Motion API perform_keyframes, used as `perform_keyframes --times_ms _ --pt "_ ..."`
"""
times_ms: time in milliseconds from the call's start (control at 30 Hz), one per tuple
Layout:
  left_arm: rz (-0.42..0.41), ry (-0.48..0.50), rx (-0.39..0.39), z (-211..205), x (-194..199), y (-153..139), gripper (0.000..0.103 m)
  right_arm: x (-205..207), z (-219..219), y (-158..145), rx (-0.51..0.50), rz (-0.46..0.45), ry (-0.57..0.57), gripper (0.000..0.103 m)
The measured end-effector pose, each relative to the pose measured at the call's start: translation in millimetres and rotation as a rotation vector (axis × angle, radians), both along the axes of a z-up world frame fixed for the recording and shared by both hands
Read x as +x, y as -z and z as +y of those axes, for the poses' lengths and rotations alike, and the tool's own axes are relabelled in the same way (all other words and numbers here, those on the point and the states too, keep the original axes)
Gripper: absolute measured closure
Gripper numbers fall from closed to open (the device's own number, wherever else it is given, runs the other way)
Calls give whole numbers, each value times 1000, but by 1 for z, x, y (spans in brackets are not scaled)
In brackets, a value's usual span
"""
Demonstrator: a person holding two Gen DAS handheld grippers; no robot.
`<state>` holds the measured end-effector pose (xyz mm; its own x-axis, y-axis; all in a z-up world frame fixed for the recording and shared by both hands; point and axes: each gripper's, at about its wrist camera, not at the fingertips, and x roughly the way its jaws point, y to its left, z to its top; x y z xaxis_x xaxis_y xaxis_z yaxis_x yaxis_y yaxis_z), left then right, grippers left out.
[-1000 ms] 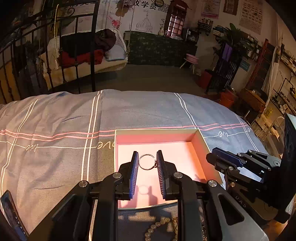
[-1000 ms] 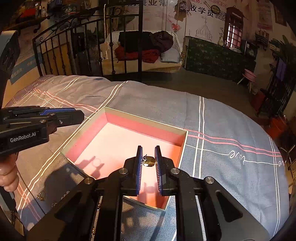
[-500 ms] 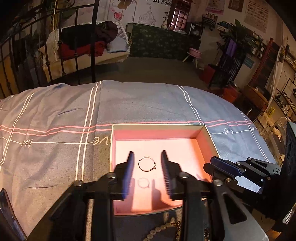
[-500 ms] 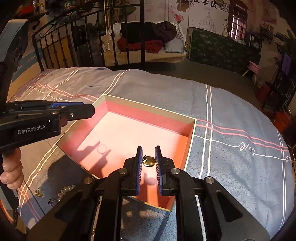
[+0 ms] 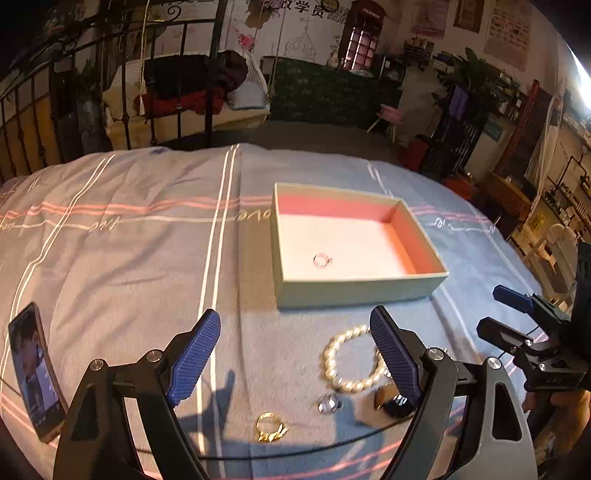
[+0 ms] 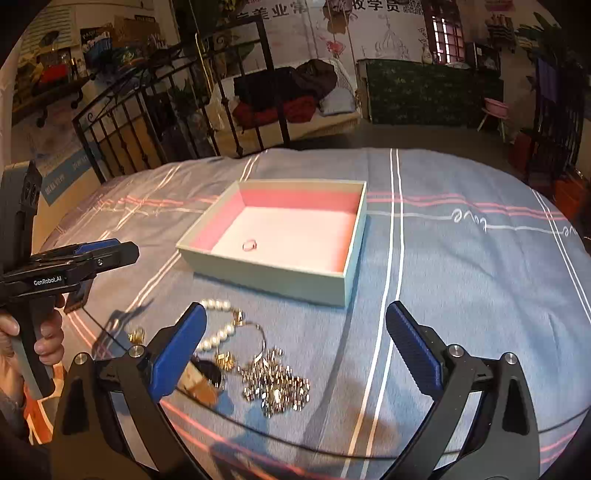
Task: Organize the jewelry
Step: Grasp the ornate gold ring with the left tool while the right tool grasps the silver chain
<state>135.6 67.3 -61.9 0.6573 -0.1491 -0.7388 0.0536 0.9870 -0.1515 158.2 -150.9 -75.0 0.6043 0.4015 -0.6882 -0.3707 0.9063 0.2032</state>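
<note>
Judging from how things lie, the job is barely begun: one ring (image 5: 322, 260) is seen on the pink floor of the box (image 5: 354, 293), which sits on the striped bedspread (image 5: 122, 258), and nothing else can be made out inside it. In the right wrist view the near corner of the floor is hidden by the box wall, so a small piece lying there cannot be ruled out. Left to be moved, all on the bedspread just in front of the box: a pearl bracelet (image 5: 351, 360), a gold ring (image 5: 271, 428), a clear stone piece (image 5: 330, 402), a tangled silver chain (image 6: 275, 384) and a gold-and-dark item (image 5: 388, 400) whose type cannot be told. The left gripper (image 5: 295, 363) is released, jaws opening wide, nothing pressed between the pads; the bracelet is only seen through the gap. The right gripper (image 6: 295, 349) is likewise released and opening, with the chain pile below the gap and not touched. Writing: "GenRobot.AI" is read on the side of the left gripper in the right wrist view; "love" is stitched in script on the bedspread; Chinese characters are printed on the far wall poster (image 6: 369, 5), cut off at the frame edge. A phone (image 5: 35, 373) with a lit screen lies at the left edge.
</note>
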Motion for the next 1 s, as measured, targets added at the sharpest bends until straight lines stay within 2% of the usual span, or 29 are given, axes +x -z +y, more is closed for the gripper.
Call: perform_keyframes --times_ms 33,67,100,233,300,333,500,567,667,767,933,1000 --pt "26 -8 14 2 -8 10 22 -7 3 8 -29 22 -9 29" --pt "49 -11 20 5 -16 19 22 -14 5 17 -54 46 -10 48" --pt "72 -15 21 7 -23 26 22 -19 5 24 -54 70 -9 56" --pt "128 -32 10 17 -42 45 23 -33 3 48 -4 152 11 56" --pt "137 -26 35 15 -44 51 23 -35 6 54 -10 160 7 56" --pt "141 -20 55 14 -42 54 27 -37 6 57 -21 156 3 56" --pt "149 27 95 2 -34 61 60 -36 9 55 -44 138 -9 56" --pt "147 54 94 -3 -34 61 80 -34 12 55 -58 136 -20 56" --pt "134 70 119 -10 -35 61 80 -32 14 54 -73 114 -36 57" --pt "133 69 109 -11 -34 60 80 -25 16 53 -89 92 -40 59" --pt "137 64 107 -12 -33 59 80 -14 17 58 -99 113 -53 73" --pt "138 59 104 -13 -32 59 80 -15 21 59 -131 104 -61 85"
